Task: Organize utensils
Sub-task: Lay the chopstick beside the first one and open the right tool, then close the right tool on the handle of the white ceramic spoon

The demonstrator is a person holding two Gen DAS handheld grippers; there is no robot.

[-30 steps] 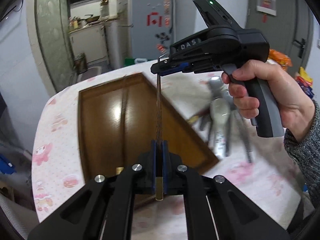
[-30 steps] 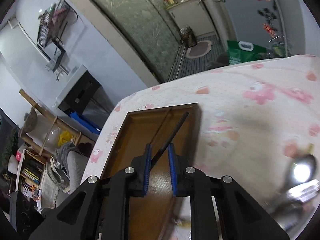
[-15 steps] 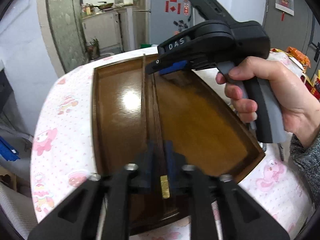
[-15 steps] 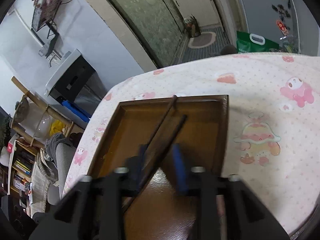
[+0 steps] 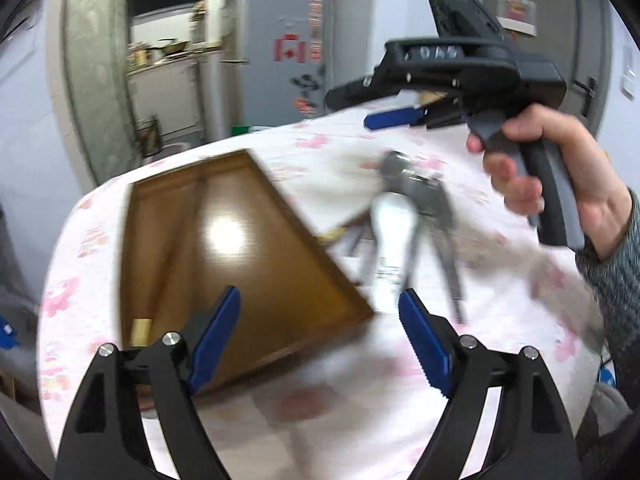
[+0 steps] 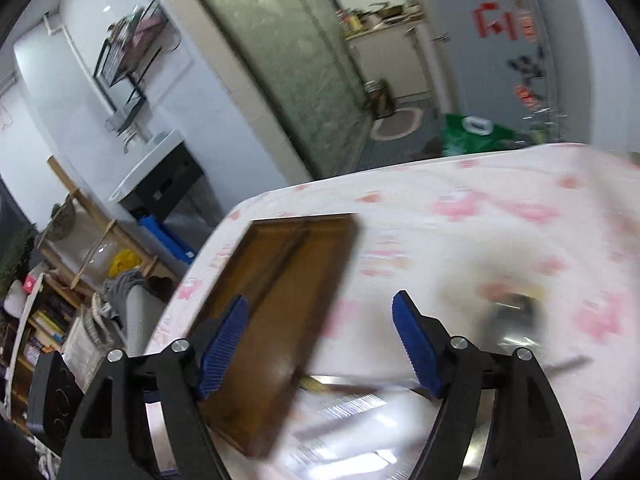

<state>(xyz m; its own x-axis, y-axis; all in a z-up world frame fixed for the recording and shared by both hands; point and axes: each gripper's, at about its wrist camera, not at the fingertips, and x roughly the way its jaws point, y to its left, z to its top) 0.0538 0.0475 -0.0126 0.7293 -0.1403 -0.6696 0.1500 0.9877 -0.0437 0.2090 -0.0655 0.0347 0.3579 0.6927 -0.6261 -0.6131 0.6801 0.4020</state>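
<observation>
Both jaws now stand wide apart and empty: the left gripper (image 5: 320,330) and right gripper (image 6: 320,338) have released the chopsticks (image 5: 180,236), which lie in the wooden tray (image 5: 320,264), left of centre; spoons (image 5: 404,220) remain piled right of it.

A: What's at twelve o'clock?
B: A grey fridge (image 5: 280,52) with red stickers, beside a frosted green glass panel (image 6: 280,60).
A: At nine?
B: A wooden shelf (image 6: 80,248), a wire rack (image 6: 124,60) on the white wall.
</observation>
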